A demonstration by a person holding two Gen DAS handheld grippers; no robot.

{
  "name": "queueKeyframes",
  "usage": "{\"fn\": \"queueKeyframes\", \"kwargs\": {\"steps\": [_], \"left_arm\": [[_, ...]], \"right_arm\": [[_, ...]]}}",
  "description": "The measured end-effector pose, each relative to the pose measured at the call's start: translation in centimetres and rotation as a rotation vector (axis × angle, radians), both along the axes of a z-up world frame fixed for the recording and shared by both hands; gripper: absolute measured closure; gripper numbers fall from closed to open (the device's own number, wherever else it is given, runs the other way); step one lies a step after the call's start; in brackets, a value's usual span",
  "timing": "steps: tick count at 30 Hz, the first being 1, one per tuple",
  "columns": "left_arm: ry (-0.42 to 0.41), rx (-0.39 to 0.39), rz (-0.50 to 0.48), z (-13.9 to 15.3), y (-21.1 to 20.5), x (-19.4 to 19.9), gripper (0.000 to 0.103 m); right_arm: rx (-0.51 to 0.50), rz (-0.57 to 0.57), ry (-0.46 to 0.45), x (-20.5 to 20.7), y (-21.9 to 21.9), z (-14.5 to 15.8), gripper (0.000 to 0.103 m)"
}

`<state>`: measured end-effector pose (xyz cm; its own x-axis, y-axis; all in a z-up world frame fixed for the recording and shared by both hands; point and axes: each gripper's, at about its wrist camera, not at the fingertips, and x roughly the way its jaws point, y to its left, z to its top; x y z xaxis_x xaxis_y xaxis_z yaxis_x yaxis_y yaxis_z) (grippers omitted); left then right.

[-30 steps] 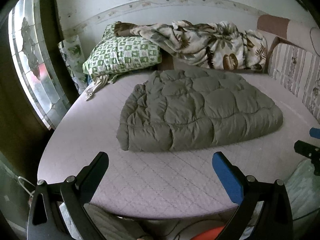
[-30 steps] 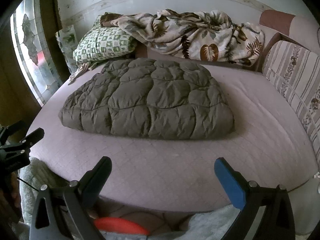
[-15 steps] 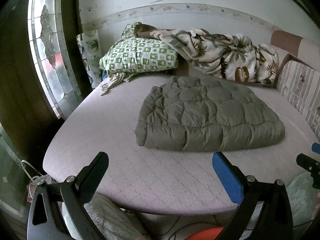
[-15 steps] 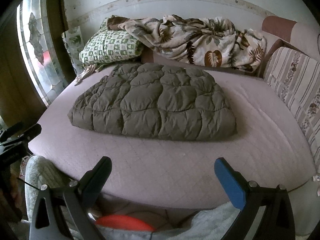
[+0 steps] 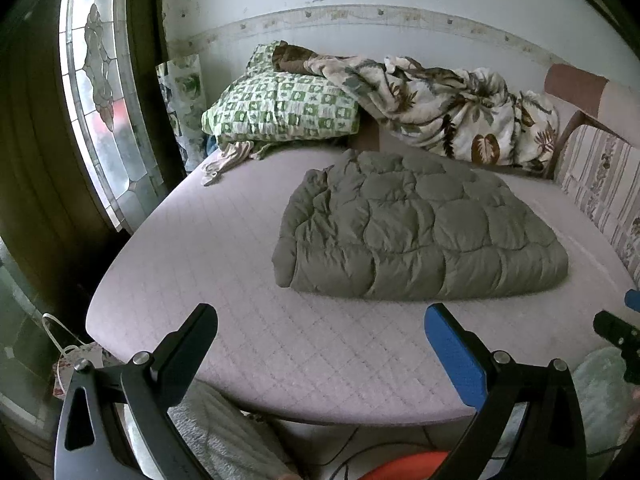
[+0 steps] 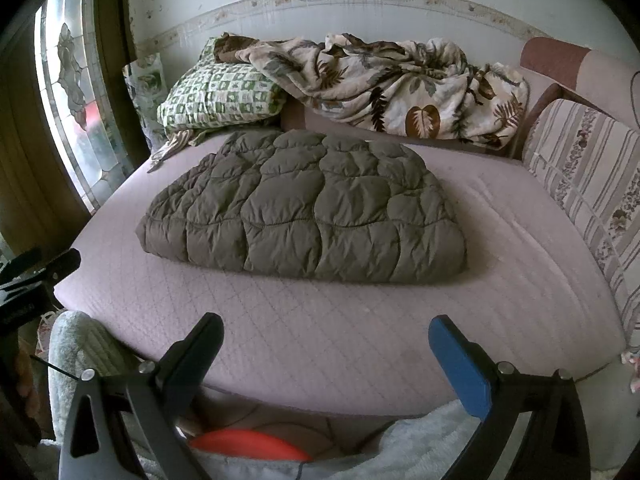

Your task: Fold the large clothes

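Folded grey quilted jacket (image 5: 416, 228) lies center-right on pink mattress (image 5: 208, 248). Left gripper (image 5: 320, 328) at bottom, fingers wide apart, holding nothing. Checked pillow (image 5: 280, 110) upper center.

Quilted jacket (image 5: 416, 228): plain olive-grey, stitched in rounded panels.
Mattress (image 5: 224, 280): pale pink, faint diamond quilting.
Pillow (image 5: 280, 110), behind the jacket: green-and-white checks.
Blanket (image 5: 448, 112), behind the jacket: cream with brown leaf print.
Cushion (image 6: 592, 176), right of the jacket: pink-and-white stripes with floral bands.
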<state>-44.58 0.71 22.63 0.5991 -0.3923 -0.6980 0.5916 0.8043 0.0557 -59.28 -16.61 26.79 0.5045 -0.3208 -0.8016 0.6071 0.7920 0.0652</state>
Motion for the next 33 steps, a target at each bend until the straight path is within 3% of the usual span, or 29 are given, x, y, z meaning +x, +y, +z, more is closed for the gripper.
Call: {"fn": "queueKeyframes", "kwargs": {"steps": [8, 20, 33], "left_arm": [[0.118, -0.013, 0.004, -0.7, 0.6, 0.5, 0.000], [0.036, -0.044, 0.062, 0.5, 2.0, -0.3, 0.000], [0.005, -0.049, 0.036, 1.0, 1.7, -1.4, 0.000]], "right_arm": [[0.000, 0.000, 0.005, -0.7, 0.4, 0.2, 0.000], [-0.007, -0.030, -0.006, -2.5, 1.2, 0.8, 0.000], [-0.008, -0.041, -0.009, -2.9, 1.4, 0.9, 0.000]]}}
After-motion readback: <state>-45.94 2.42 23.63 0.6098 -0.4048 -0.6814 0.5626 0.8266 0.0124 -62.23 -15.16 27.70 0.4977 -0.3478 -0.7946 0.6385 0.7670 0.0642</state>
